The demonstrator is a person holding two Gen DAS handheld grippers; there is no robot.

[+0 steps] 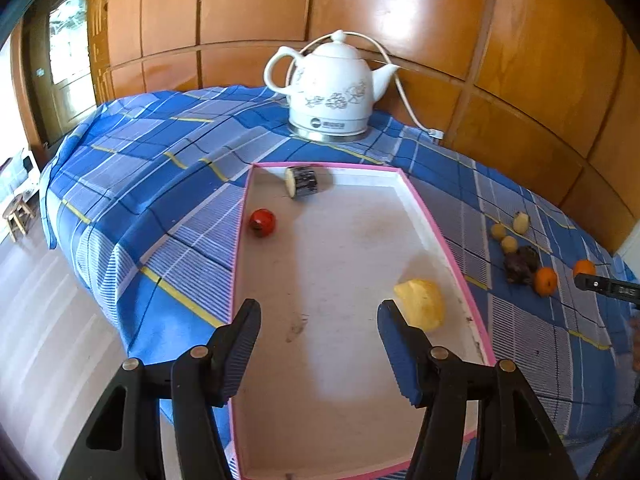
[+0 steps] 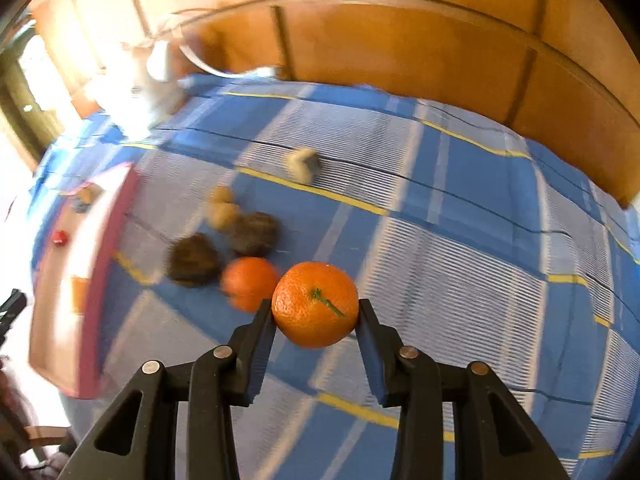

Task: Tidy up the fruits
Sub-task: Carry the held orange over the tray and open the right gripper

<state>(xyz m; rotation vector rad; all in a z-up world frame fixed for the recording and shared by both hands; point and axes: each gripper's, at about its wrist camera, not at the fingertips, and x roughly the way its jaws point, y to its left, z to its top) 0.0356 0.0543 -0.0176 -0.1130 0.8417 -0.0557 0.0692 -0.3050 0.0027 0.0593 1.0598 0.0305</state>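
kettle (image 1: 331, 88) | round logo and printed brand line on its base band | characters too small to read

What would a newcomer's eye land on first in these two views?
The bright orange tangerine clamped in the right gripper above the blue plaid cloth. Next, the pink-rimmed white tray under the open left gripper, and the white ceramic kettle behind it.

A table under a blue plaid cloth (image 1: 160, 184) carries a white kettle (image 1: 330, 92) near its back edge, a pink-rimmed tray (image 1: 440, 236) mid-table, and loose fruit (image 1: 546, 280), perhaps oranges, toward its right edge.
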